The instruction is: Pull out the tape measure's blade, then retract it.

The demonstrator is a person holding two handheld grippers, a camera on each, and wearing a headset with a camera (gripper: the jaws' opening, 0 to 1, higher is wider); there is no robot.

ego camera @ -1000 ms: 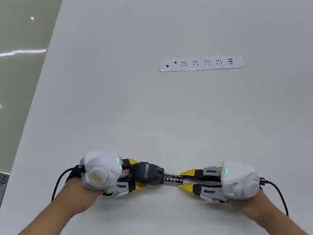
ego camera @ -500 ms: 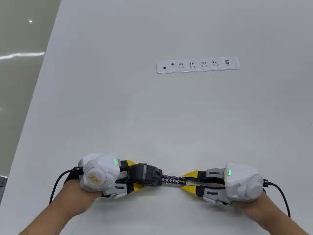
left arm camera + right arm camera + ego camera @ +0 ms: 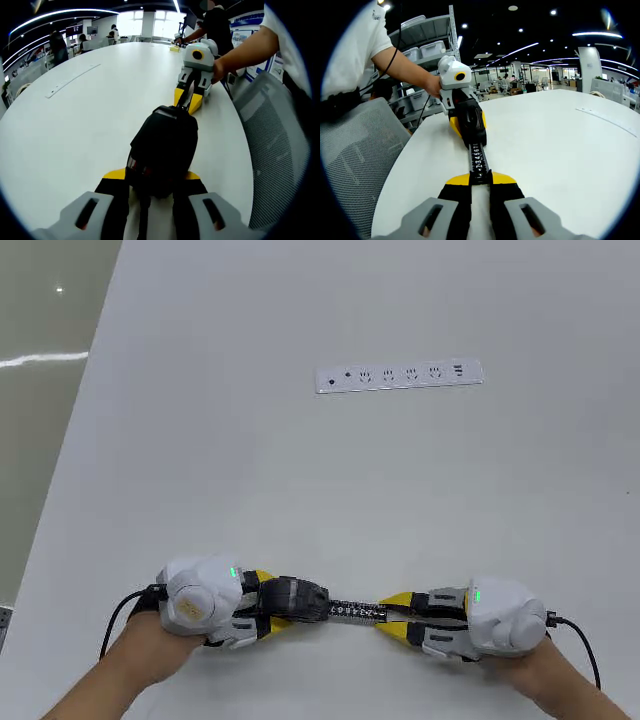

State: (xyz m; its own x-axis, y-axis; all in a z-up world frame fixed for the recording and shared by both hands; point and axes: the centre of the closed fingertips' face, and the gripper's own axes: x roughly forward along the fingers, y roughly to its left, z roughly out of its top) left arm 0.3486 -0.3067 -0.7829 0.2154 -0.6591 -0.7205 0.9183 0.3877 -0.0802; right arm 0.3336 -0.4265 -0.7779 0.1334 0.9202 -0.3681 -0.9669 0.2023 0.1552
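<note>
Two grips: left tool [image 3: 273,598] clamps tape measure [image 3: 162,150]; right tool [image 3: 480,178] pinches blade [image 3: 476,155], digits legible.

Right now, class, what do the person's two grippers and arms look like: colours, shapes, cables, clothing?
Both the left gripper and right gripper have rounded white bodies with a green light, grey-and-black jaws and yellow tips. A black cable runs from the back of each. The person wears a white short sleeve.
</note>
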